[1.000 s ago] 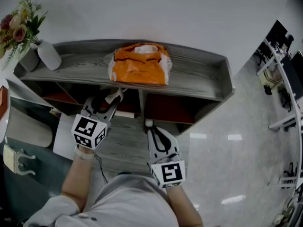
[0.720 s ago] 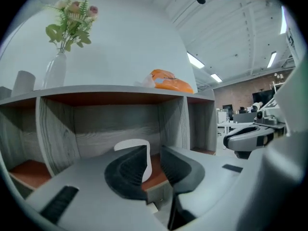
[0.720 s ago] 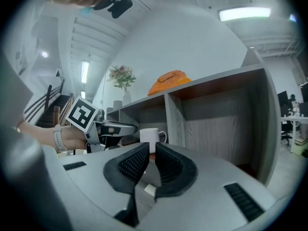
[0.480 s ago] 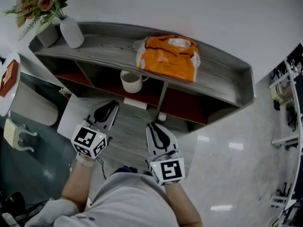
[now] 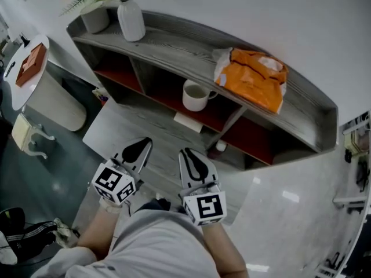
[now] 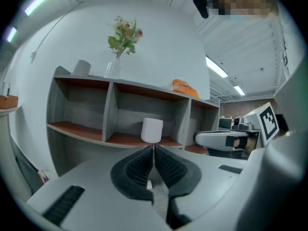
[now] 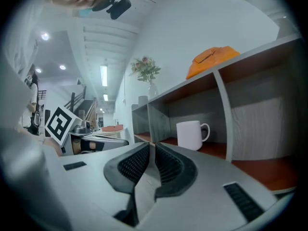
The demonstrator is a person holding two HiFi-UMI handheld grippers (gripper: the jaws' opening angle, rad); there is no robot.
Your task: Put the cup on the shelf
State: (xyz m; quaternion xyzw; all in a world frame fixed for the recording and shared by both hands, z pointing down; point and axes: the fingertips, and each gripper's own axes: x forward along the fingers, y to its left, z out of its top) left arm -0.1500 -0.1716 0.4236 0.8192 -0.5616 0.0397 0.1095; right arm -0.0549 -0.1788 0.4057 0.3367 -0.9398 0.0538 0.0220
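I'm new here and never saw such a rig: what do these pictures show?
A person holds a two-jaw gripper in each hand. One picture is from a camera on the person's head, looking down at the left gripper and right gripper; the other two are from cameras riding on each gripper. Ahead stands a grey wooden shelf. A white handled cup sits in its middle compartment; an orange bag and a white vase of flowers sit on top. Nothing is held: the right jaws are together, the left are just closing, empty.
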